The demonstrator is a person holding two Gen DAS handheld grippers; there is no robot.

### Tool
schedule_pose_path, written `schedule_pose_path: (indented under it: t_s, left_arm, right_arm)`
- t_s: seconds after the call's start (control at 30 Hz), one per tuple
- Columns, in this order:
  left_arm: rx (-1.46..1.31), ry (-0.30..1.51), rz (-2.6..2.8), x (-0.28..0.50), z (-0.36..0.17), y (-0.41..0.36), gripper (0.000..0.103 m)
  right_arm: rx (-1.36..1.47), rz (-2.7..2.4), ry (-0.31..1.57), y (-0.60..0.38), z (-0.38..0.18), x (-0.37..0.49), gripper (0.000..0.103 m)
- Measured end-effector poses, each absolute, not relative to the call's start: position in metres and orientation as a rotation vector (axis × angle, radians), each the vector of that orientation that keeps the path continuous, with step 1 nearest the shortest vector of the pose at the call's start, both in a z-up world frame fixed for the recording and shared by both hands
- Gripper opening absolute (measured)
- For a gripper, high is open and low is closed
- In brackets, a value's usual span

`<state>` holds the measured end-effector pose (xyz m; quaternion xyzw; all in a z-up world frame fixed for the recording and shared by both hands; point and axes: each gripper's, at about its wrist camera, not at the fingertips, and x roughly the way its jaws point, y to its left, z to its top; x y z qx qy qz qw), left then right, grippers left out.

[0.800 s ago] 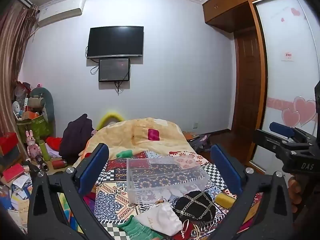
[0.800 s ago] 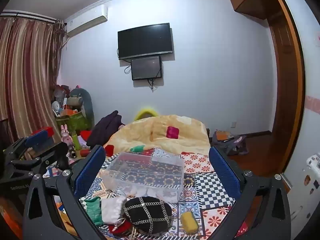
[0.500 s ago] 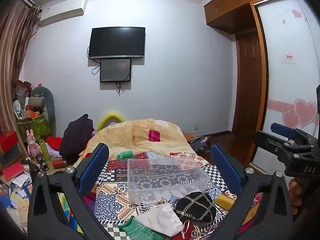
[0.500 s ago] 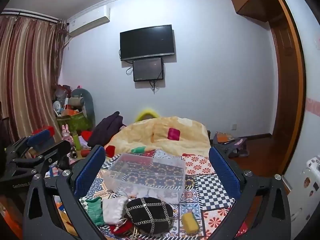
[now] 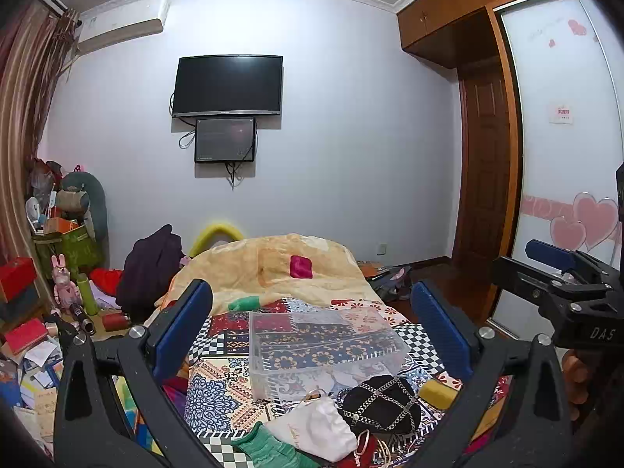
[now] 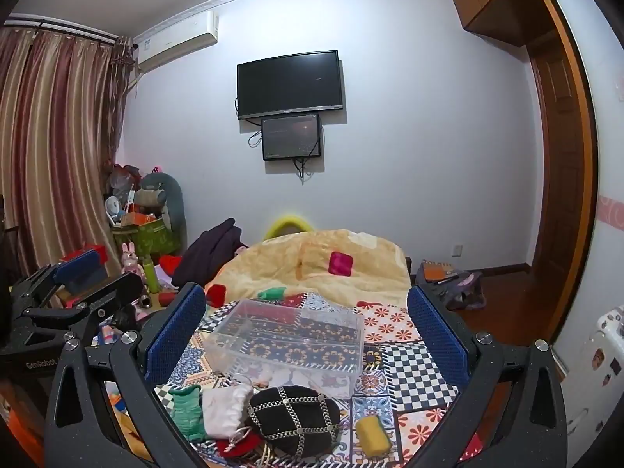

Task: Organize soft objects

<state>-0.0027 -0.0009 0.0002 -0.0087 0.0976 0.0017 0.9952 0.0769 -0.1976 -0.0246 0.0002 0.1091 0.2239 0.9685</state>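
Pouch [image 6: 226, 409] lies left of bag [image 6: 292, 421], box [image 6: 288, 339] behind both

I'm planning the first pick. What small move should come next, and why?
Probably lower the right tongs toward the black chained pouch. Both tongs are open and hold nothing, the pouch lies nearest, and the clear box just behind it looks nearly empty.
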Motion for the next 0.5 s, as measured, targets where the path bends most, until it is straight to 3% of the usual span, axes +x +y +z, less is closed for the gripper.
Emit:
schedule_pose_path:
  t_s: [0.5]
  left_arm:
    - [-0.022,0.198,0.003,-0.0018,0.0004,0.0012,0.103]
  right_arm:
    - [0.003,0.455,0.22,-0.1956,-0.0246,0.0755,0.103]
